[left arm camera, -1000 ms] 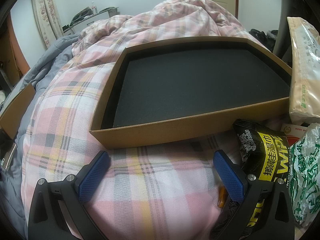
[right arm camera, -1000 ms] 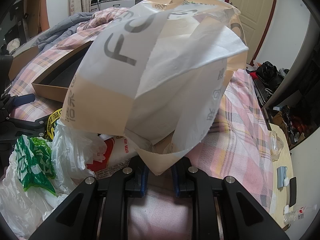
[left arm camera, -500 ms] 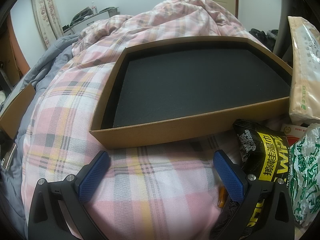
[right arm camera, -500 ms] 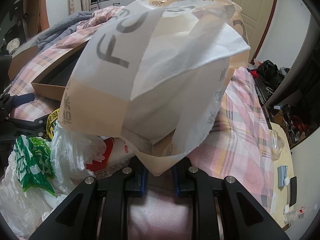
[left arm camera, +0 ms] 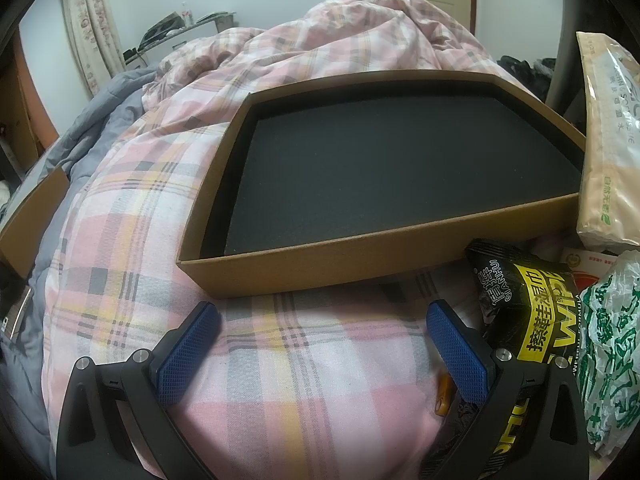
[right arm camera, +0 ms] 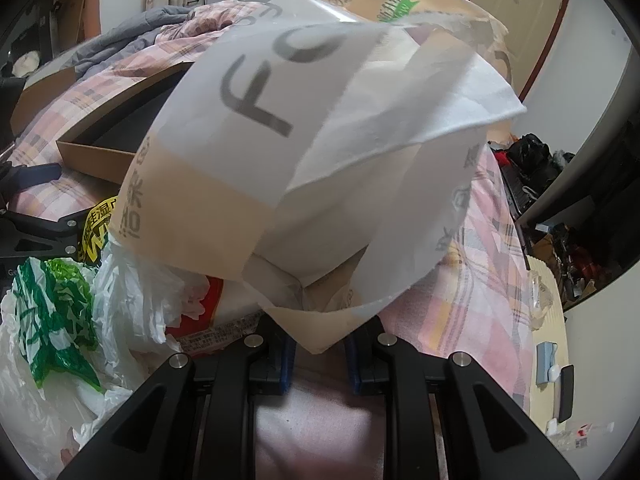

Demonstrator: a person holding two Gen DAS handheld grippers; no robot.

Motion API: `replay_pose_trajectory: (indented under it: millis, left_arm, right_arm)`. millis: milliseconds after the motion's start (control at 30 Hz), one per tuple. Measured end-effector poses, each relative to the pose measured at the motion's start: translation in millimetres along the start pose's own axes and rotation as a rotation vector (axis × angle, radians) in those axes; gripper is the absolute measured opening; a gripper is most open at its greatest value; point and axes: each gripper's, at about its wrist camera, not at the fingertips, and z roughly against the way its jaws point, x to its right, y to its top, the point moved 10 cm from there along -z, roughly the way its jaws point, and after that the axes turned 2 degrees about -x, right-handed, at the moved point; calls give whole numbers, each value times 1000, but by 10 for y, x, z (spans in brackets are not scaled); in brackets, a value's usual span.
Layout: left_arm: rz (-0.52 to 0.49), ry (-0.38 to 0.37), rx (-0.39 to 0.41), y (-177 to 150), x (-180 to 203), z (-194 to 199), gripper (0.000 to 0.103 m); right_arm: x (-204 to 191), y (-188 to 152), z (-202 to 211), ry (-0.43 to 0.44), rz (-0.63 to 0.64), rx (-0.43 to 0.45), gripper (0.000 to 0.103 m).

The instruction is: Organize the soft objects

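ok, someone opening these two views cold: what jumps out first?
The beige-and-white tissue pack fills the right wrist view, lifted off the bed with its bottom corner pinched in the right gripper. In the left wrist view it is the shallow cardboard box with black foam lining, sitting on the pink plaid quilt just beyond the open left gripper. A black-and-yellow wipes packet and a green-printed plastic bag crowd the box's right corner.

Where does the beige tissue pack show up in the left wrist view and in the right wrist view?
Left wrist view: the tissue pack stands at the far right edge, beside the cardboard tray.
Right wrist view: it fills the centre, its bottom corner pinched by the right gripper.
Shared landmark: the cardboard tray, centre in the left view, left of the pack in the right view.
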Motion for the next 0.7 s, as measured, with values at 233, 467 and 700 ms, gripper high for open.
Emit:
replay_pose_trajectory:
  millis: [233, 467, 700]
  left_arm:
    - [1, 0, 0, 3, -2, 1, 103]
    - [1, 1, 1, -7, -15, 4, 103]
    - [1, 2, 0, 5, -5, 1, 103]
  right_arm:
    - [23, -1, -4, 2, 0, 0, 17]
    - [63, -3, -18, 8, -2, 0, 17]
    - [131, 12, -32, 15, -6, -1, 17]
